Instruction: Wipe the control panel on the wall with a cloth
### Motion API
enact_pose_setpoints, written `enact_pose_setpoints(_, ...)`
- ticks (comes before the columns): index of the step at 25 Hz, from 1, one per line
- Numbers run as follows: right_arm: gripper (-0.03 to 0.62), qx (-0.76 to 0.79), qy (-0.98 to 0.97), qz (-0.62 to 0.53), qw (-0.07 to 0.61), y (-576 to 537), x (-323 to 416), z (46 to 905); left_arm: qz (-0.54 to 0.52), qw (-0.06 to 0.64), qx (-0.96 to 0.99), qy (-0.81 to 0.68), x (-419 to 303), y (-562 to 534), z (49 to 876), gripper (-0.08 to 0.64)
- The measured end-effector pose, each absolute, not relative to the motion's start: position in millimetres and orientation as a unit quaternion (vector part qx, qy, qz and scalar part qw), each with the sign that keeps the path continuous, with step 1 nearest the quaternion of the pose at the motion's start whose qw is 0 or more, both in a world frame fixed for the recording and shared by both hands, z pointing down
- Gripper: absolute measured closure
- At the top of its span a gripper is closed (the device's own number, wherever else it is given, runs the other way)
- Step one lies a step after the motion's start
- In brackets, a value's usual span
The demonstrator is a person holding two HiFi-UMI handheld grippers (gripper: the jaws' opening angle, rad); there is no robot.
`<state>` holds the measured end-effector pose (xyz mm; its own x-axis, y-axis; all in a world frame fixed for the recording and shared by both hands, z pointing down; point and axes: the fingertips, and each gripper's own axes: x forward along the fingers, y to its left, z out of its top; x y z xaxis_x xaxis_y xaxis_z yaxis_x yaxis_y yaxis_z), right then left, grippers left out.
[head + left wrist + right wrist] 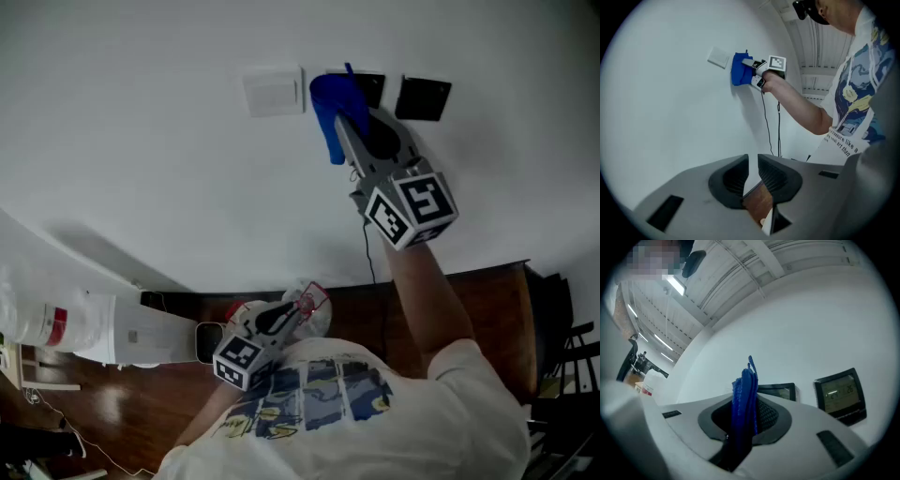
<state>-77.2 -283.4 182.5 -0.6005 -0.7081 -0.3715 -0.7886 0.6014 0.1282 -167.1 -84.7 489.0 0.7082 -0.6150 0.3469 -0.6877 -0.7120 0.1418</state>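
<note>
The person's right gripper (339,117) is raised to the white wall (141,141), its jaws clamped on a bunched blue cloth (328,108). In the right gripper view the cloth (745,394) stands up between the two dark pads and fills the gap.

The cloth is pressed over the left part of a black control panel (370,84) near the wall's upper edge in the head view. Only the panel's right portion shows past the fabric. Just to the right is a second black panel (423,97). The right gripper view shows this one (840,394) with a lit screen, its figures too small to read. A white switch plate (273,91) sits just left of the cloth.

The left gripper (305,302) hangs low near the person's chest, well away from the panels. In its own view the jaws (753,176) stand only narrowly apart with nothing between them. Brown floor boards show through the slit.

A white plastic container (42,319) with a red label lies at the left edge of the head view. What it holds cannot be told.

The person wears a white T-shirt (853,93) with a blue and yellow print. Part of its black lettering reads "like a" in the left gripper view.

A thin black cable (368,253) runs down the wall from the right gripper to the dark wooden floor (487,309). The right gripper view also takes in a ribbed white ceiling with strip lights.
</note>
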Motion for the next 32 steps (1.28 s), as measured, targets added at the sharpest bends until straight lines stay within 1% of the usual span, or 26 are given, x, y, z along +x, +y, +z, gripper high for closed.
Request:
enact_pose_setpoints(4, 0.499, -0.418, 0.886, 0.152, 0.129, -295, -71, 179, 0.13, 0.143, 0.912, -0.361, -143, -88, 491, 0.499)
enact_pose_setpoints(10, 0.499, -0.419, 0.887, 0.15, 0.127, -308, -56, 184, 0.131, 0.158, 0.907, -0.368, -129, -97, 498, 0.499)
enact_pose_setpoints(20, 0.499, -0.426, 0.882, 0.15, 0.136, -315, -5, 181, 0.146, 0.163, 0.912, -0.347, -89, -117, 501, 0.499)
enact_pose_setpoints(32, 0.499, -0.458, 0.863, 0.153, 0.148, -314, 66, 176, 0.164, 0.161, 0.915, -0.331, -58, -125, 502, 0.499)
